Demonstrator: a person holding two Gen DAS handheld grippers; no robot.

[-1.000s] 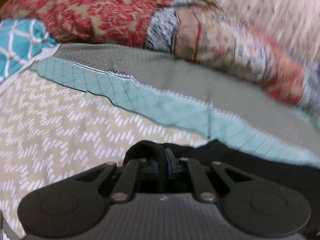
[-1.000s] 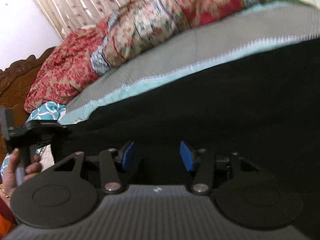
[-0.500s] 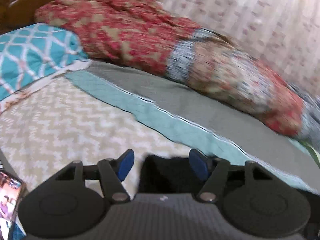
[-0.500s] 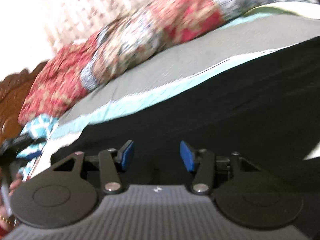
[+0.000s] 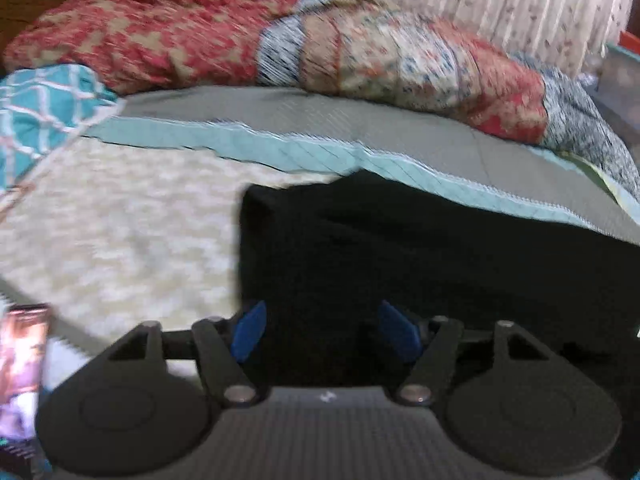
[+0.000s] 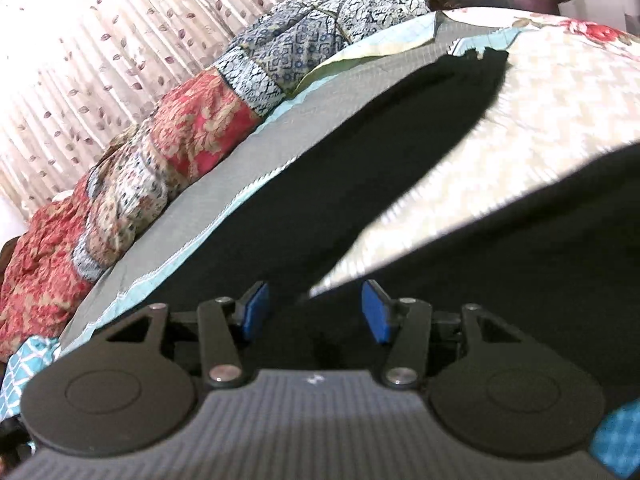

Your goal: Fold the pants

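Pants: Your black pants (image 5: 420,264) lie flat on the bed, one squared end toward the pillow side, the two legs (image 6: 360,152) splitting apart in the right wrist view with sheet showing between them.
Why so: Spread out this way, they look laid ready for a lengthwise fold, one leg over the other; that is a judgement.
Left tongs: Your left tongs (image 5: 326,332) are opening over the end of the dark cloth; the blue pads stand clear of it and grip nothing.
Right tongs: Your right tongs (image 6: 314,312) hang parted just above the fork of the legs, empty, pads off the fabric.
Bed: A cream zigzag sheet (image 5: 120,232) carries the pants; a grey quilt with a teal border (image 5: 320,152) runs along their far edge.
Beyond: A red-and-blue patchwork blanket (image 5: 280,36) is heaped against the leaf-print curtain (image 6: 80,40); a teal lattice pillow (image 5: 36,112) sits at the left.
Writing: A phone screen (image 5: 24,364) glows at your left edge; nothing on it, or anywhere, can be read.
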